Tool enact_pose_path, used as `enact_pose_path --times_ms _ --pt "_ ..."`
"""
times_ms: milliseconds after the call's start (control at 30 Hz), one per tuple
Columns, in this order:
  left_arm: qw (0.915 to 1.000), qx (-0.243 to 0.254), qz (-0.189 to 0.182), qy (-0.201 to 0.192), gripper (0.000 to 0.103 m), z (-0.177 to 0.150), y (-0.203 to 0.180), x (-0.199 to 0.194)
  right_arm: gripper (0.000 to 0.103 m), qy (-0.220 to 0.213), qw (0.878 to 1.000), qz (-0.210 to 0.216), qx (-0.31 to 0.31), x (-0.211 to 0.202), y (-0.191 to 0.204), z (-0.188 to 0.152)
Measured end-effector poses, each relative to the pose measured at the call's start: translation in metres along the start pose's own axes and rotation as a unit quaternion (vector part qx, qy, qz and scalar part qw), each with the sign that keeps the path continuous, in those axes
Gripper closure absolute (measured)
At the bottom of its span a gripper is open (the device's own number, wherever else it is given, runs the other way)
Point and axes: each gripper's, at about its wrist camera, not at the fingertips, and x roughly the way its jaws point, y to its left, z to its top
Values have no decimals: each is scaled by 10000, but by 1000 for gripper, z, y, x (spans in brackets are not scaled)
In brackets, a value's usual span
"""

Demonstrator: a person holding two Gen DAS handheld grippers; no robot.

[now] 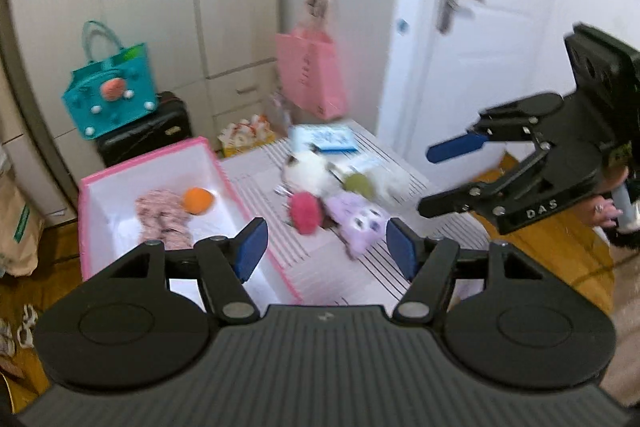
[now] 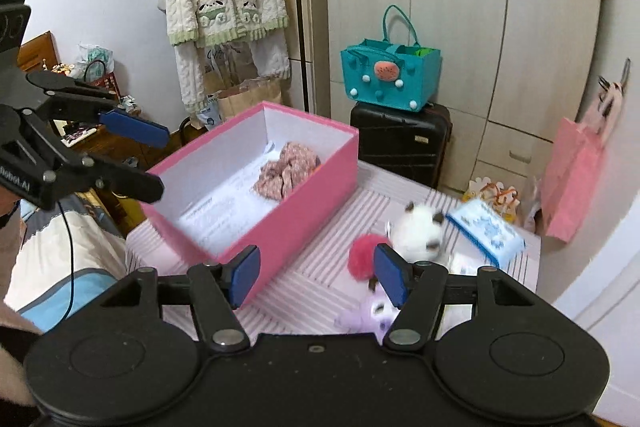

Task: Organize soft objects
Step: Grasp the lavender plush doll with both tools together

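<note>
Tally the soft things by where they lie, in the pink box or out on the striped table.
In the pink box: 2, a floral fabric piece and an orange ball.
On the striped table: 4, a white plush, a green pom, a red pom and a purple plush.
Total: 6

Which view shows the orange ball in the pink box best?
The left wrist view: the orange ball lies in full sight inside the pink box, beside the floral fabric. In the right wrist view the box's near wall and the fabric hide almost all of it; only a thin orange sliver peeks out at the wall's edge.
</note>
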Motion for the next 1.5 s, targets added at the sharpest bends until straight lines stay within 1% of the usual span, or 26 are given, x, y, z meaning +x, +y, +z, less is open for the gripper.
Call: enact_pose_path --times_ms 167,233,367,433,500,600,667,733,800,933,1067,1133,1300,1433,1467,1500 --pt "9982 340 -254 429 38 -13 -35 26 34 -40 10000 -61 29 -14 3 -38" --pt "9966 427 -385 590 38 -23 -47 39 31 -72 10000 -61 23 -17 2 -53" --pt "9939 427 -582 833 38 -38 -61 68 30 -133 9999 -9 82 -18 -1 -81" --pt "9938 346 -621 853 38 -46 -62 80 28 -170 9998 -4 133 -13 -5 -93" --pt "9942 263 -650 819 38 -51 -60 93 28 -236 9996 -100 116 -7 -9 -107" --pt "9962 120 -538 677 38 -56 -56 112 27 -318 9990 -304 71 7 -18 -125" --pt "9973 41 -474 566 38 -55 -55 122 27 -343 9987 -381 21 19 -23 -134" --pt "9971 -20 -517 554 38 -49 -55 134 27 -411 9981 -461 -8 31 -30 -140" --pt "9967 -87 -557 591 38 -44 -55 146 27 -549 9975 -450 10 44 -39 -144" --pt "9978 -80 -409 514 38 -37 -57 167 27 -787 9958 -456 -8 66 -53 -142" --pt "9983 -322 -326 346 38 -28 -51 187 27 -939 9940 -556 56 86 -66 -137" --pt "9980 -424 -337 323 38 -25 -49 198 27 -896 9949 -467 63 95 -70 -137" --pt "9953 -716 -434 482 39 -29 -43 224 27 -580 9979 -241 152 114 -79 -134" --pt "9959 -826 -125 360 40 -36 -35 233 27 -461 9984 -128 285 122 -83 -130" --pt "9955 -881 -79 334 40 -37 -33 235 27 -451 9985 -97 306 123 -84 -129" --pt "9949 -943 -108 340 40 -37 -29 237 27 -451 9985 -94 311 124 -85 -128"
